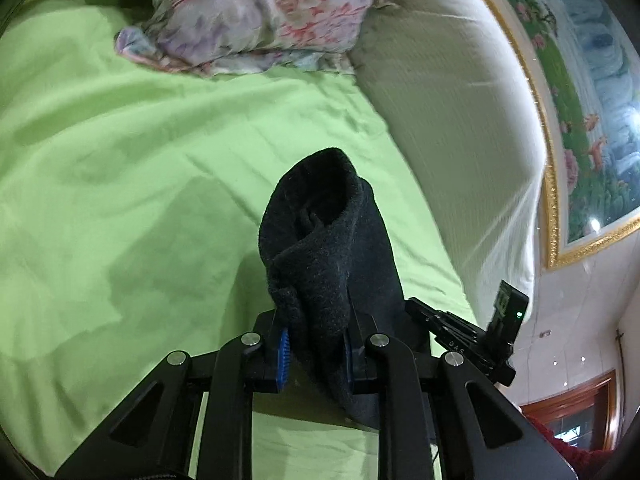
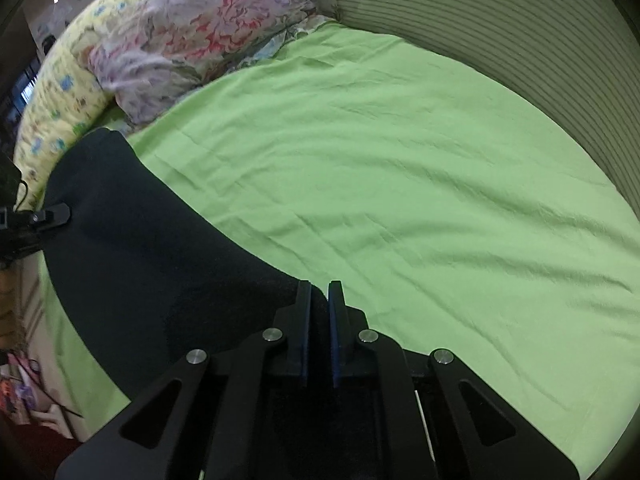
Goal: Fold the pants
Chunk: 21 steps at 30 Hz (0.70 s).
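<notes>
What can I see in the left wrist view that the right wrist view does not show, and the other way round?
Only the left wrist view shows the framed painting, the white cushion, and the left gripper shut on a bunched end of the black pants. Only the right wrist view shows the striped cushion, the yellow patterned pillow, and the right gripper shut on the pants' edge. Both show the green sheet and the floral pillow.

my left gripper [image 1: 316, 350] and right gripper [image 2: 319, 332] are showing matte black linkage arms, round silver screws and ribbed blue finger pads [image 1: 283, 354].
</notes>
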Each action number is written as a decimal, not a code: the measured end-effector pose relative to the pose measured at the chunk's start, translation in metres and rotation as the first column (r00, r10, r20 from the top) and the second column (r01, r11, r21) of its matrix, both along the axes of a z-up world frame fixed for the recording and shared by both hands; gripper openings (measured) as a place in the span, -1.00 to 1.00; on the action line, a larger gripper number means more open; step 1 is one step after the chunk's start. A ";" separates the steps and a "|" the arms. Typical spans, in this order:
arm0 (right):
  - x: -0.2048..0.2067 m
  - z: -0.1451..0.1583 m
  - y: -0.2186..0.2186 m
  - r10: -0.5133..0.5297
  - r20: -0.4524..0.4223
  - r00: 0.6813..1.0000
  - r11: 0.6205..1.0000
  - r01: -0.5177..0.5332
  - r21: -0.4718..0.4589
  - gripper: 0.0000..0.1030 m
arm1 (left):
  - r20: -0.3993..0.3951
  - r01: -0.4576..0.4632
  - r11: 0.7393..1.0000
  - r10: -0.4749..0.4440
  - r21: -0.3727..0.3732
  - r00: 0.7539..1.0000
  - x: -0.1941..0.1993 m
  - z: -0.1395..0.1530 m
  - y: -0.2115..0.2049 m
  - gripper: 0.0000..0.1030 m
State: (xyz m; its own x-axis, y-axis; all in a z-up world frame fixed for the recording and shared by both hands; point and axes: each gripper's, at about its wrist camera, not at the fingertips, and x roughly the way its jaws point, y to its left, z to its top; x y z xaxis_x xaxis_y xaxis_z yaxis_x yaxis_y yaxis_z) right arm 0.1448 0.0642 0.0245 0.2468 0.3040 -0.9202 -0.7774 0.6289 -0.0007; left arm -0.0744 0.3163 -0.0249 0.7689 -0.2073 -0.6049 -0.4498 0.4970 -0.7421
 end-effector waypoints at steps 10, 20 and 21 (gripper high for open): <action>0.028 -0.022 -0.002 -0.131 0.067 0.989 0.988 0.135 -0.070 -1.00 | -0.201 0.109 0.975 -0.070 0.194 0.977 0.024 -0.027 -0.002 -0.52; 0.017 0.023 -0.068 -0.339 -0.047 0.940 0.932 0.342 0.120 -0.47 | -0.193 0.026 0.966 0.025 0.256 0.981 -0.002 0.013 0.024 0.09; 0.012 0.027 -0.077 -0.354 -0.058 0.933 0.923 0.359 0.137 -0.32 | -0.180 0.029 0.966 0.019 0.258 0.984 -0.001 0.018 0.024 0.09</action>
State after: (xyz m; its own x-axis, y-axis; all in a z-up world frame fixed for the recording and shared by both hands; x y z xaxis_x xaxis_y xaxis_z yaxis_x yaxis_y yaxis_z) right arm 0.1565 -0.0125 0.0514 0.3352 0.3302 -0.8824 -0.5002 0.8560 0.1303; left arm -0.0752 0.3400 -0.0066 0.6425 -0.0294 -0.7658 -0.5606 0.6633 -0.4957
